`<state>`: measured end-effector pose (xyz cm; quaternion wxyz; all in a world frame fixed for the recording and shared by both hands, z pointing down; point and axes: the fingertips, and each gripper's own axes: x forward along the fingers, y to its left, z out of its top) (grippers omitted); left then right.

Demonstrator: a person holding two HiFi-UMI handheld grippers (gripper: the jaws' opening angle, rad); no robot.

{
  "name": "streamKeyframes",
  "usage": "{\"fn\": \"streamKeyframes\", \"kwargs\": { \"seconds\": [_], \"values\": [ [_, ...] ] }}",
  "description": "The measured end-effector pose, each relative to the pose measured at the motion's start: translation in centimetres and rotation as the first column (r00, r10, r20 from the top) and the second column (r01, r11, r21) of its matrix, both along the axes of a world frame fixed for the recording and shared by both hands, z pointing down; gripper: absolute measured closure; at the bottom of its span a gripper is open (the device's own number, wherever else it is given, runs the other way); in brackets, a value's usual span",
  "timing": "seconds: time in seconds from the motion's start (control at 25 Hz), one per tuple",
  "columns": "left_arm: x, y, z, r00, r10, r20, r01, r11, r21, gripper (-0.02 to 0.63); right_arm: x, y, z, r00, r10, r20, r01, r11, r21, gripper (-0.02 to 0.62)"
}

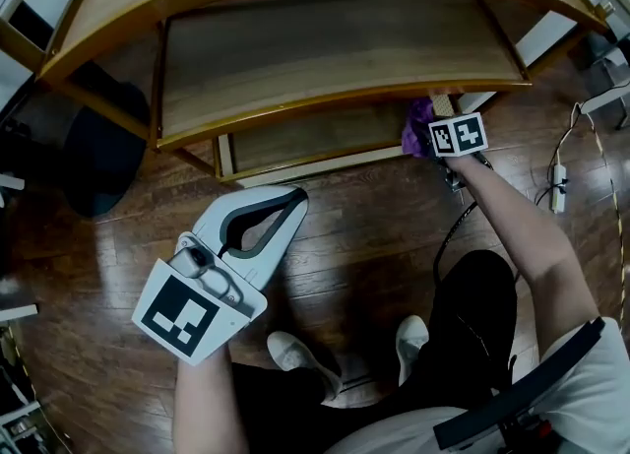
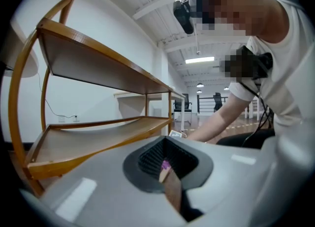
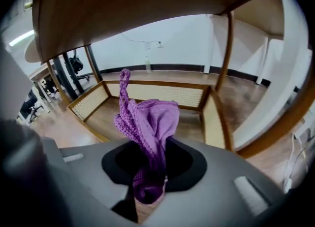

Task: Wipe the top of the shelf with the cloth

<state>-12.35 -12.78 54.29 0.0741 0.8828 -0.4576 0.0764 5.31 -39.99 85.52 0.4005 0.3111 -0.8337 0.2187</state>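
Head view shows right claw (image 1: 433, 129) clamping purple cloth (image 1: 417, 130) beneath a shelf (image 1: 335, 58) board, left claw (image 1: 291, 204) closed, empty.

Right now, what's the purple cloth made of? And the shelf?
The purple cloth looks like soft knitted yarn, matte: you can see bumpy ribbed loops. The shelf looks like wood with a smooth, slightly shiny coat: brown grain streaks run along its boards.

Grey-white left gripper (image 1: 293, 198), checkered marker cube (image 1: 187, 317), probably black trousers (image 1: 480, 296)
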Motion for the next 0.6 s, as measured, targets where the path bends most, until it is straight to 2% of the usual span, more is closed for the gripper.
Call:
{"fn": "streamKeyframes", "kwargs": {
  "seconds": [0.24, 0.36, 0.44, 0.52, 0.6],
  "values": [
    [0.0, -1.2, 0.1, 1.0, -0.025, 0.016, 0.025, 1.0, 0.012, 0.586, 11.1, -3.7, 0.0, 0.977, 0.152, -0.147, -0.137, 0.984, 0.111, 0.494],
    [-1.0, -1.8, -0.8, 0.998, -0.067, 0.012, 0.066, 0.997, 0.045, 0.586, 12.4, -3.3, -0.8, 0.97, 0.188, -0.156, -0.168, 0.977, 0.133, 0.494],
    [-1.9, -2.1, -1.4, 0.995, -0.104, 0.007, 0.103, 0.993, 0.065, 0.586, 8.9, -1.6, -2.4, 0.988, 0.131, -0.08, -0.121, 0.985, 0.123, 0.494],
    [-2.8, -2.2, -1.6, 0.99, -0.136, 0.023, 0.134, 0.988, 0.072, 0.586, 2.4, 1.5, -4.5, 1.0, -0.003, 0.007, 0.002, 0.993, 0.12, 0.494],
    [-3.6, -2.2, -1.9, 0.987, -0.158, 0.031, 0.155, 0.985, 0.078, 0.586, -5.2, 5.6, -6.0, 0.984, -0.159, 0.076, 0.149, 0.981, 0.121, 0.494]
  ]
}}
